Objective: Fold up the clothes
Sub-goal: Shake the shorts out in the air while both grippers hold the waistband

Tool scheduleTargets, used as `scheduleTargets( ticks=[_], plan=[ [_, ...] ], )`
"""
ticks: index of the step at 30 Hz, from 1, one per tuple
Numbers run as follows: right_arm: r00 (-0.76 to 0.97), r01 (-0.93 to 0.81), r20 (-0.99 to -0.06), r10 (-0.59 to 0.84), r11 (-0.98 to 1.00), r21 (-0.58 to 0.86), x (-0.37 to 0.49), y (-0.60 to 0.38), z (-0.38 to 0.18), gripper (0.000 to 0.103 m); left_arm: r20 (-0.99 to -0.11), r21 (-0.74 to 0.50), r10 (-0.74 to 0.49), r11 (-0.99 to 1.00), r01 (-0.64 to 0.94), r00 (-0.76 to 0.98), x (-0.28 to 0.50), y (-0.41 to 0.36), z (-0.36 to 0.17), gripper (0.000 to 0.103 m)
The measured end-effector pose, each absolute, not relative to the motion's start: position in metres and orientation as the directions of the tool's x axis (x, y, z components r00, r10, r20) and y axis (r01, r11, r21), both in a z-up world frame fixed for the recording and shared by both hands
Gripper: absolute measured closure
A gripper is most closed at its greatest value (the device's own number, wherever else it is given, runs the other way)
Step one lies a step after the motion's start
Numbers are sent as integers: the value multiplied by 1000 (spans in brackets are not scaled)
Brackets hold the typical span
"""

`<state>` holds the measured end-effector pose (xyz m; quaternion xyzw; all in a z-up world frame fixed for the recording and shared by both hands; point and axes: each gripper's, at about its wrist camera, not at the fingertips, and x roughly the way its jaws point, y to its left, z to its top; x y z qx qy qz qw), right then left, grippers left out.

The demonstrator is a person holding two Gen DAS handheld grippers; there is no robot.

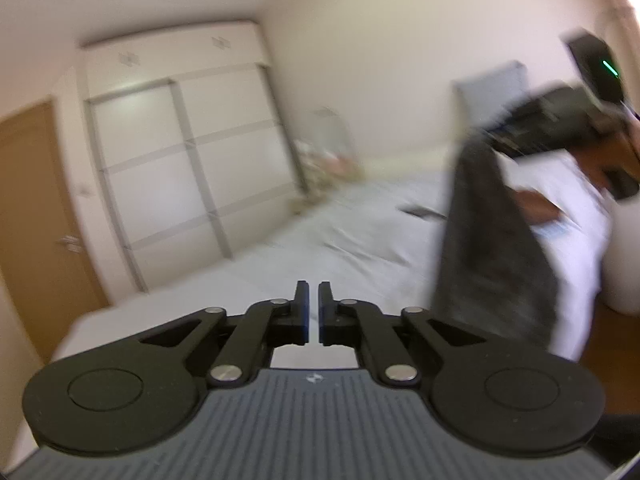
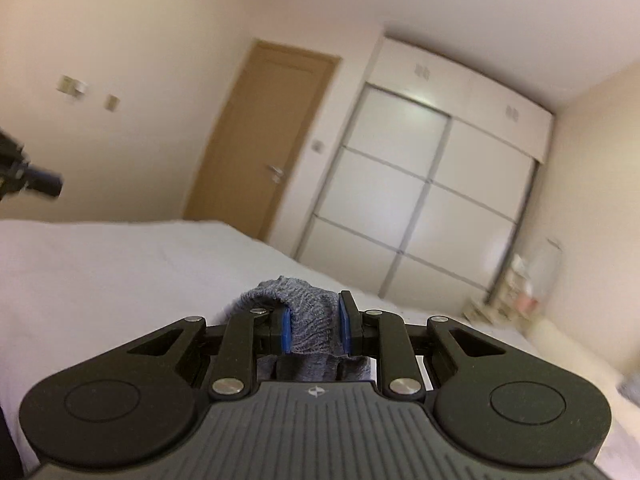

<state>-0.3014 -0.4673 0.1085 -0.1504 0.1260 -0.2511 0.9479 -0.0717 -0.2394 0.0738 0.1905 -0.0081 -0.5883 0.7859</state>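
Note:
A dark grey knit garment (image 1: 492, 248) hangs down over the white bed (image 1: 320, 248) at the right of the left wrist view, held from above by my blurred right gripper (image 1: 496, 136). In the right wrist view my right gripper (image 2: 313, 310) is shut on a bunched fold of that grey knit garment (image 2: 308, 332) between its blue pads (image 2: 285, 332). My left gripper (image 1: 314, 292) hovers over the bed to the left of the hanging garment, shut with only a thin gap and nothing in it. It also shows as a blur, the left gripper (image 2: 36, 184), at the left edge.
A white sliding wardrobe (image 1: 180, 160) and a wooden door (image 1: 32, 208) stand beyond the bed's foot. Clutter (image 1: 328, 168) lies on the floor by the wall. Small items, one brown (image 1: 536, 204) and one dark (image 1: 420, 212), lie on the bed behind the garment.

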Motion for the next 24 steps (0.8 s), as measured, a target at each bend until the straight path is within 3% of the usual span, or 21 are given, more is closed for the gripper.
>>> scheduleTargets(
  ticks=[3, 5, 9, 10, 11, 17, 21, 22, 23, 24],
  plan=[
    [815, 464, -202, -543, 821, -333, -306, -488, 93, 81, -283, 285, -931, 149, 947, 232, -101, -270, 26, 89],
    [803, 474, -224, -552, 820, -321, -308, -499, 88, 81, -311, 274, -931, 104, 956, 191, -127, -284, -3, 67],
    [801, 470, -254, -542, 833, -292, -295, -499, 87, 81, -315, 312, -940, 28, 950, 131, -183, -302, -53, 43],
    [803, 467, -261, -535, 838, -281, -292, -499, 89, 81, -299, 340, -944, 32, 940, 140, -195, -307, -62, 31],
    [808, 461, -267, -525, 846, -269, -288, -498, 92, 81, -283, 369, -947, 36, 929, 149, -207, -312, -72, 26],
    [823, 430, -290, -488, 870, -242, -260, -480, 123, 81, -167, 528, -954, 127, 839, 250, -269, -354, -122, 18],
    [832, 420, -293, -472, 879, -223, -245, -464, 140, 81, -82, 594, -940, 220, 774, 330, -267, -360, -115, 19],
    [832, 420, -292, -472, 879, -224, -242, -460, 144, 81, -77, 581, -940, 230, 781, 333, -257, -351, -104, 30],
    [832, 419, -289, -473, 878, -230, -240, -457, 148, 81, -71, 567, -939, 239, 788, 336, -247, -341, -93, 49],
    [832, 421, -284, -477, 875, -239, -239, -455, 149, 81, -65, 553, -939, 249, 795, 339, -237, -332, -82, 59]
  ],
)
